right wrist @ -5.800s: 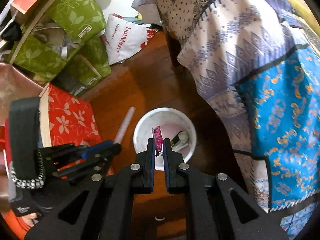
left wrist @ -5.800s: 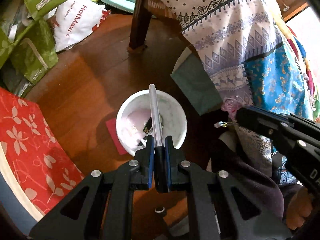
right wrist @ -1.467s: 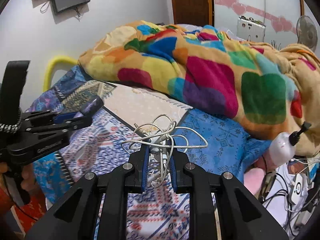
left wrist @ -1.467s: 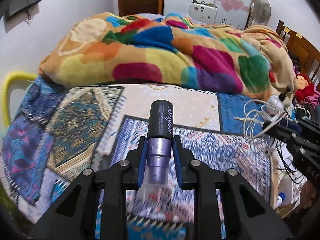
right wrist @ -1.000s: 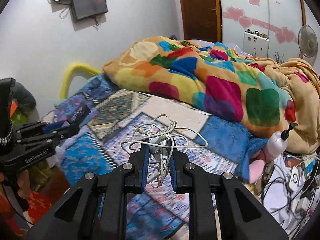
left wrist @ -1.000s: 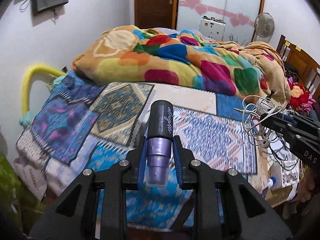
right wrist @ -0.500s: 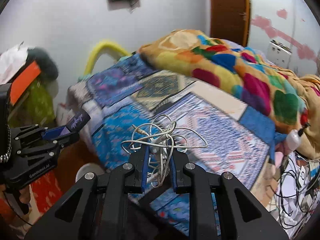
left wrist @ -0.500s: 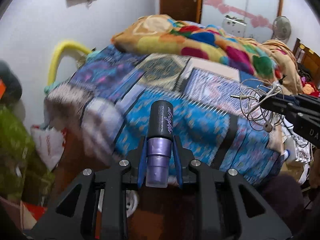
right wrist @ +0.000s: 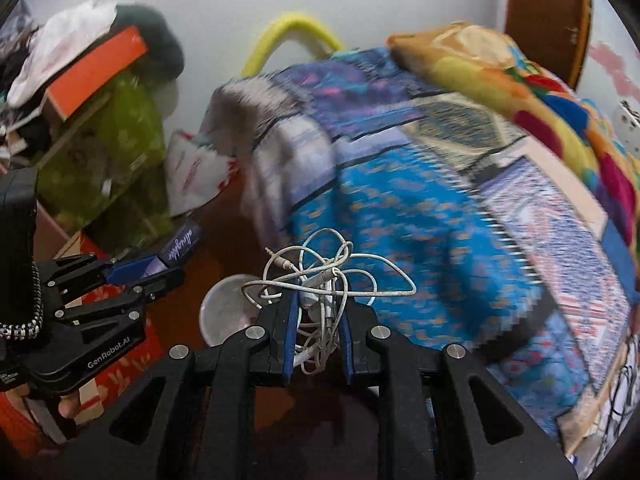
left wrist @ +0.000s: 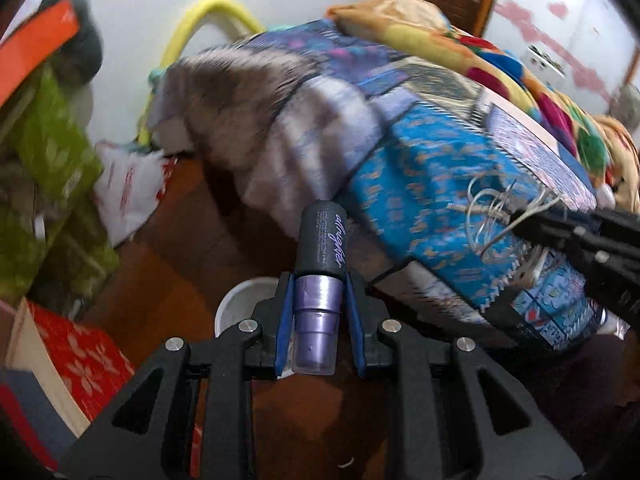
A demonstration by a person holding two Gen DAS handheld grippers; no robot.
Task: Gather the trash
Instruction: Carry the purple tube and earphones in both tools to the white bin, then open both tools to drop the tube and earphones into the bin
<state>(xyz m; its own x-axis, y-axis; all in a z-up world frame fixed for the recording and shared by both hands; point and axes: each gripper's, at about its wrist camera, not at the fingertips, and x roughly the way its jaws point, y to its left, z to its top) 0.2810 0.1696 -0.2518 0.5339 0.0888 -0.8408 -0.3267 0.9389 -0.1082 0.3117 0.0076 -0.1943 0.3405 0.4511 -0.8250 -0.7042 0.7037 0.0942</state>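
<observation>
My left gripper (left wrist: 318,300) is shut on a black and purple cosmetic tube (left wrist: 322,268), held upright above the floor. It also shows in the right wrist view (right wrist: 180,246). My right gripper (right wrist: 316,308) is shut on a tangle of white earphone cable (right wrist: 324,276), which also shows in the left wrist view (left wrist: 500,216). A white trash bin (left wrist: 240,304) stands on the brown floor below both grippers, partly hidden by the fingers; it also shows in the right wrist view (right wrist: 224,312).
A bed with a blue patterned cover (left wrist: 440,184) overhangs on the right. Green bags (right wrist: 108,152), a white plastic bag (left wrist: 128,196) and a red floral box (left wrist: 84,360) crowd the left. An orange box (right wrist: 96,68) sits on top.
Both grippers have swung from facing the bed top down and left toward the floor. The white bin has come into view under them. Each still holds its item.
</observation>
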